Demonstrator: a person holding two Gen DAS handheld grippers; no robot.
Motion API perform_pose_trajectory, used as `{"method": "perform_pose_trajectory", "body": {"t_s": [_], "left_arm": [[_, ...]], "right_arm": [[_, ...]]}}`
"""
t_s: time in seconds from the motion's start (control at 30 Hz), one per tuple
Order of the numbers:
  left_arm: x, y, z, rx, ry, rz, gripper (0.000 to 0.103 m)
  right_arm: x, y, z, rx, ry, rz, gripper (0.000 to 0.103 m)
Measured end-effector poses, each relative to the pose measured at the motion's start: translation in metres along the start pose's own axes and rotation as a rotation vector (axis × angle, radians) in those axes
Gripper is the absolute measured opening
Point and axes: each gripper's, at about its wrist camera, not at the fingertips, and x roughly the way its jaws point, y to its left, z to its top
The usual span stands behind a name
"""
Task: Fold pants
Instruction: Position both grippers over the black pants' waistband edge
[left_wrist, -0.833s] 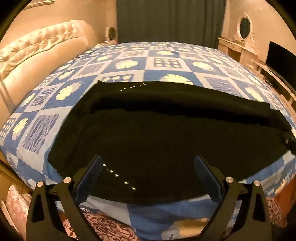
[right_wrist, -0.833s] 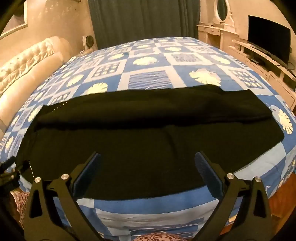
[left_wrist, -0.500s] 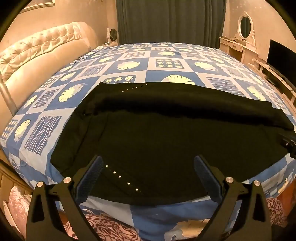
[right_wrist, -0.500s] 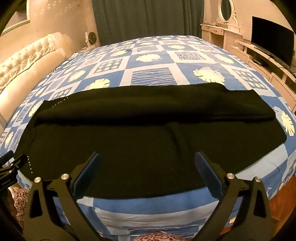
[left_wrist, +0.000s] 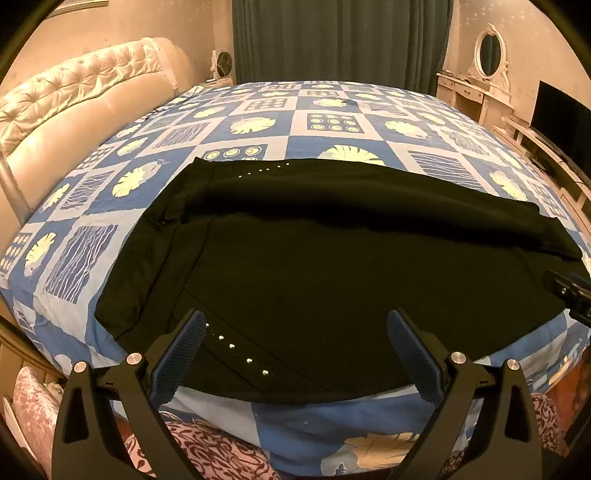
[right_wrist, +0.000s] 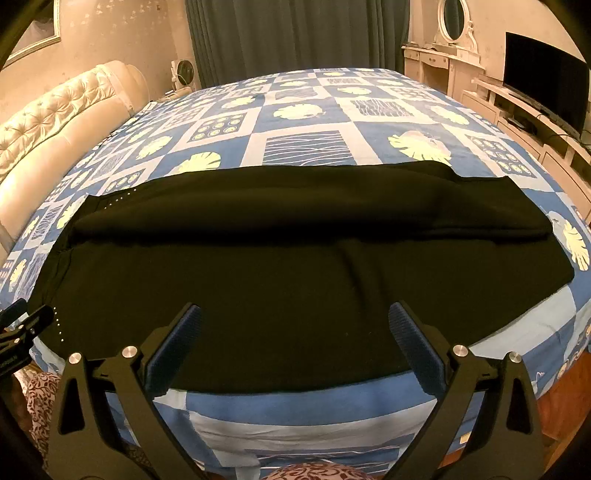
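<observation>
Black pants (left_wrist: 332, 266) lie flat across the near part of the bed, legs side by side, with rows of small white studs at the left end. They also fill the middle of the right wrist view (right_wrist: 295, 266). My left gripper (left_wrist: 295, 332) is open and empty, held above the near hem by the studded end. My right gripper (right_wrist: 295, 328) is open and empty above the near hem further right. Each gripper shows at the edge of the other's view: the right one (left_wrist: 574, 295), the left one (right_wrist: 18, 328).
The bed (left_wrist: 332, 122) has a blue and white patchwork cover and a cream tufted headboard (left_wrist: 74, 96) on the left. A dark curtain (left_wrist: 340, 40) hangs behind. A vanity with an oval mirror (right_wrist: 452, 22) and a TV (right_wrist: 543, 77) stand on the right.
Both grippers have lifted and drawn back slightly, so the views show more of the bed and room. The pants have not moved. Both grippers stay open.
</observation>
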Motion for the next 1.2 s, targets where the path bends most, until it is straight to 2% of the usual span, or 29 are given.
{"method": "perform_pose_trajectory", "body": {"t_s": [0.3, 1.07, 1.2], "left_arm": [[0.005, 0.006, -0.002, -0.035, 0.034, -0.013, 0.098], [0.003, 0.004, -0.001, -0.018, 0.034, -0.008, 0.098], [0.002, 0.016, 0.015, -0.036, 0.057, -0.072, 0.098]], "right_arm": [[0.0, 0.001, -0.002, -0.005, 0.003, 0.002, 0.101], [0.0, 0.005, -0.004, -0.011, 0.009, 0.008, 0.101], [-0.002, 0.013, 0.0, -0.069, -0.001, 0.042, 0.101]]}}
